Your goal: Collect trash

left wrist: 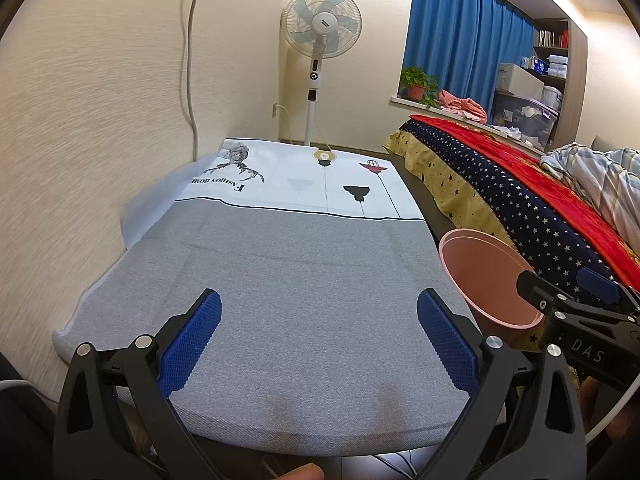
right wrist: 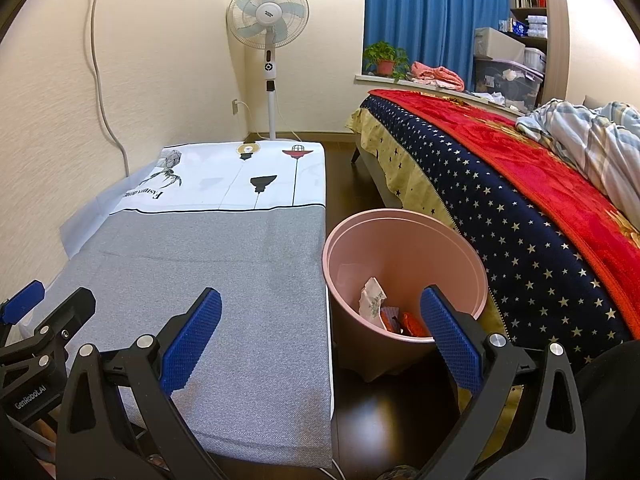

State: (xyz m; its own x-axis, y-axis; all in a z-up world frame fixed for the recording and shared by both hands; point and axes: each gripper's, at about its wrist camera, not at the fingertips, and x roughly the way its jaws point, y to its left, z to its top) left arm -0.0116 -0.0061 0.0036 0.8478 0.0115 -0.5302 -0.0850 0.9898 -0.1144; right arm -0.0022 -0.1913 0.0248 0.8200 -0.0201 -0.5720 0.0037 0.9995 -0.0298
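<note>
Table: covered with a cloth, grey on the near part, white with printed figures on the far part. Its left edge runs along the wall; its right edge drops to a strip of dark floor. Near edge lies just below the left gripper. The cloth surface ahead of both grippers carries no loose items.

Pink bin: stands on the floor in the strip between the table's right edge and the bed, just beside both. Seen from the right gripper, it sits ahead and to the right, its rim partly behind the right finger. Seen from the left gripper, only its rim shows, far right.

Trash: inside the bin at the bottom, a crumpled white wrapper with orange and red packets beside it.

Left gripper: jaws spread wide, blue pads well apart, nothing between them, held over the near part of the table without touching it.

Right gripper: jaws equally wide, nothing held; left finger over the table's right part, right finger over the bin.

Beyond the table's far end: standing fan in the corner; blue curtain and potted plant to the far right.
</note>
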